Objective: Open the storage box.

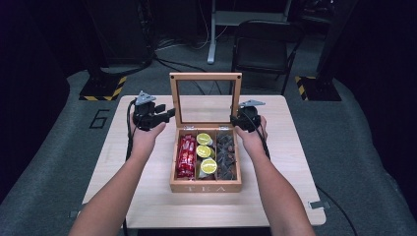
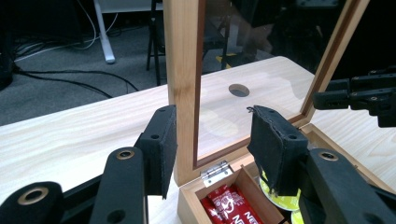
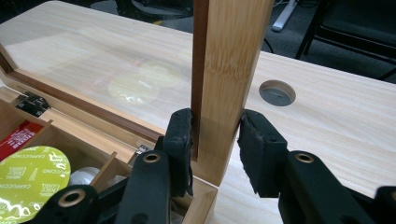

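A light wooden tea box with a glass-window lid (image 1: 205,98) sits in the middle of the pale wooden surface (image 1: 147,196). Its lid stands straight up, tall and flat, with smooth wood sides and shiny glass.

The left hand-held gripper (image 2: 212,140) is at the lid's left side post. Its soft black pads are apart, one on each side of the post, not squeezing.

The right hand-held gripper (image 3: 215,140) is at the lid's right side post. One pad touches the wood; the other is just beside it, so it is loose too.

Both hands are equally close. To close the lid, it must tip forward, down toward the person.

Inside are red packets (image 1: 186,156), round lime-green pods (image 1: 205,152) and dark brown pieces (image 1: 226,156).
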Demonstrator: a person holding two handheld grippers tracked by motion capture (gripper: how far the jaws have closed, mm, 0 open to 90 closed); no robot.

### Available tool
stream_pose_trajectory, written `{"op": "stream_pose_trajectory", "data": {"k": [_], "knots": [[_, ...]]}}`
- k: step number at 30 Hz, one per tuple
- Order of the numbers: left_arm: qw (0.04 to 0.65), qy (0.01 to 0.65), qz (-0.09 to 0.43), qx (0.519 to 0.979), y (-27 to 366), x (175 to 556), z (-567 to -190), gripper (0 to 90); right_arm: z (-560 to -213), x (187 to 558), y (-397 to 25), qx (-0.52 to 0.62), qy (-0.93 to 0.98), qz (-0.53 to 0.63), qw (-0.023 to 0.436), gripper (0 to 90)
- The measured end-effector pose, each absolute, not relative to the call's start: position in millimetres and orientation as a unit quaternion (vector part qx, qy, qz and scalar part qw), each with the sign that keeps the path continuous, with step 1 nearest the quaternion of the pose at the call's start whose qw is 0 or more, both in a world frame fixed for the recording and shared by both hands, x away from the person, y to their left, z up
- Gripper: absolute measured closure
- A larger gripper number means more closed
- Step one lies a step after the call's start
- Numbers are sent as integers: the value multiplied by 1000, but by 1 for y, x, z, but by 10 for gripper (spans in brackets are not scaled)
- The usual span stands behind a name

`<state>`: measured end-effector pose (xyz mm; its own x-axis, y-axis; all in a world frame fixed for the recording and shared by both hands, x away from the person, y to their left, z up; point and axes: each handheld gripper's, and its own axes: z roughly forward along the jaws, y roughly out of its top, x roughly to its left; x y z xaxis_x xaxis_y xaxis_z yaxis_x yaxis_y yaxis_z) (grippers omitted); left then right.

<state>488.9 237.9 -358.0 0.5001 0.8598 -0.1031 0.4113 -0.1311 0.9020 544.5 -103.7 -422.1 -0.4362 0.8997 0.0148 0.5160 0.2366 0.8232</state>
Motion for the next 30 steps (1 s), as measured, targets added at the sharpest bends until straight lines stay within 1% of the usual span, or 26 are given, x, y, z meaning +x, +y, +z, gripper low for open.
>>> {"op": "stream_pose_trajectory", "data": {"k": [8, 9, 10, 11, 13, 15, 17, 20, 24, 27, 29, 30], "knots": [[483, 449, 228, 716, 242, 488, -363, 514, -422, 548, -103, 486, 744, 394, 235, 645], [483, 447, 227, 717, 242, 488, -363, 514, -423, 549, -104, 485, 745, 392, 235, 674], [483, 448, 226, 718, 241, 488, -364, 514, -422, 549, -106, 496, 745, 375, 240, 833], [482, 446, 228, 719, 241, 488, -365, 514, -422, 549, -106, 496, 745, 375, 240, 833], [480, 446, 225, 721, 240, 488, -365, 514, -423, 550, -113, 500, 739, 396, 218, 847], [480, 443, 227, 723, 239, 488, -365, 514, -422, 550, -114, 508, 728, 409, 211, 811], [482, 443, 225, 722, 238, 487, -365, 514, -421, 550, -112, 508, 727, 408, 218, 776], [481, 442, 225, 723, 238, 487, -365, 511, -421, 549, -108, 501, 734, 400, 226, 746], [481, 442, 224, 723, 240, 486, -368, 510, -421, 548, -108, 502, 734, 399, 226, 730], [483, 444, 222, 721, 241, 485, -371, 504, -421, 547, -109, 498, 737, 396, 229, 692], [481, 446, 221, 722, 242, 483, -373, 501, -421, 545, -109, 494, 738, 396, 233, 658], [477, 447, 223, 723, 243, 482, -375, 500, -420, 543, -109, 486, 743, 392, 241, 615]]}}
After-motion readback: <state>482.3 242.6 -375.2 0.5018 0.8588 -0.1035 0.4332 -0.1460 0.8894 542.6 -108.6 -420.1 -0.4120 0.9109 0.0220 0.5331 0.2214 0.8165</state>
